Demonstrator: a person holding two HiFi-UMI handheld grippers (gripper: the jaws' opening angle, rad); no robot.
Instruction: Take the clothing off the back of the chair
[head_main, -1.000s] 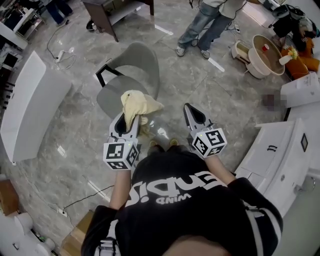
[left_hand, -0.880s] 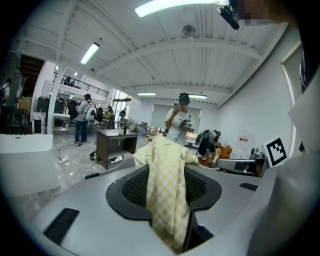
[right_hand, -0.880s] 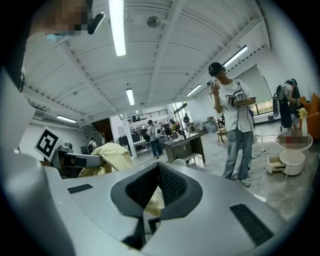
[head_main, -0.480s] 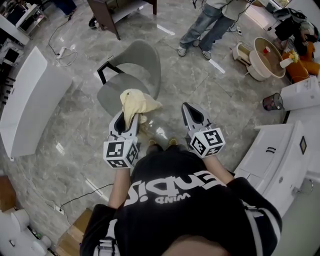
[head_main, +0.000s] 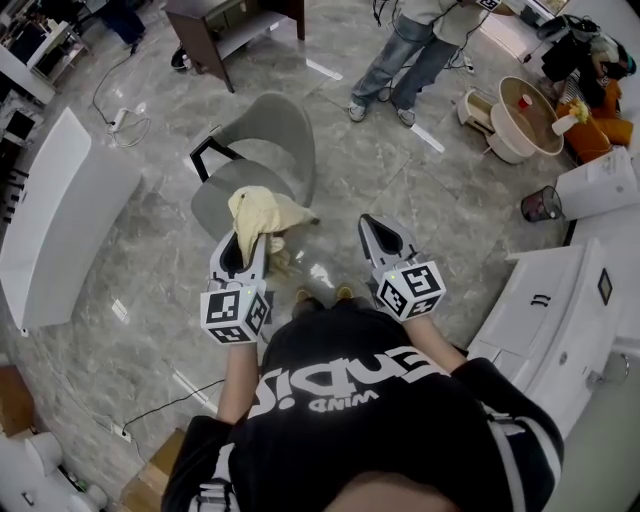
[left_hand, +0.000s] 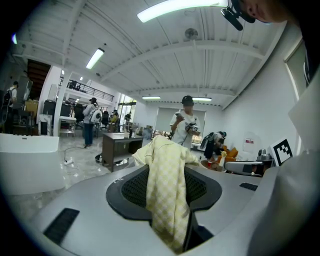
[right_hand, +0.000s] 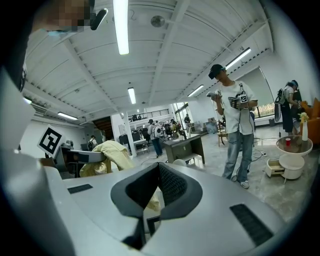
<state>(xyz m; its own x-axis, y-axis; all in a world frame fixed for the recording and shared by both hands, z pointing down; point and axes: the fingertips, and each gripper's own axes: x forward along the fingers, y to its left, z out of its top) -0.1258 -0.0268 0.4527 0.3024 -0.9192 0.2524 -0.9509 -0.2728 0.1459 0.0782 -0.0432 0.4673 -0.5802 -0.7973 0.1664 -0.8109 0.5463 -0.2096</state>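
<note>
Grey chair (head_main: 275, 125) stood with its back bare. Yellow checked garment (head_main: 255, 212) hung at its 6 o'clock, over the seat's front edge, so removal looked done, with only the carrying-off left. Left gripper (head_main: 247, 243) was clamped on the garment, which bunched at its 12 o'clock; right gripper (head_main: 379, 228), at the garment's 3 o'clock, was closed and empty.

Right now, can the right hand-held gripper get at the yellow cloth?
Probably yes: the right hand-held gripper is empty; nothing stands between it and the cloth in the left hand-held gripper.
</note>
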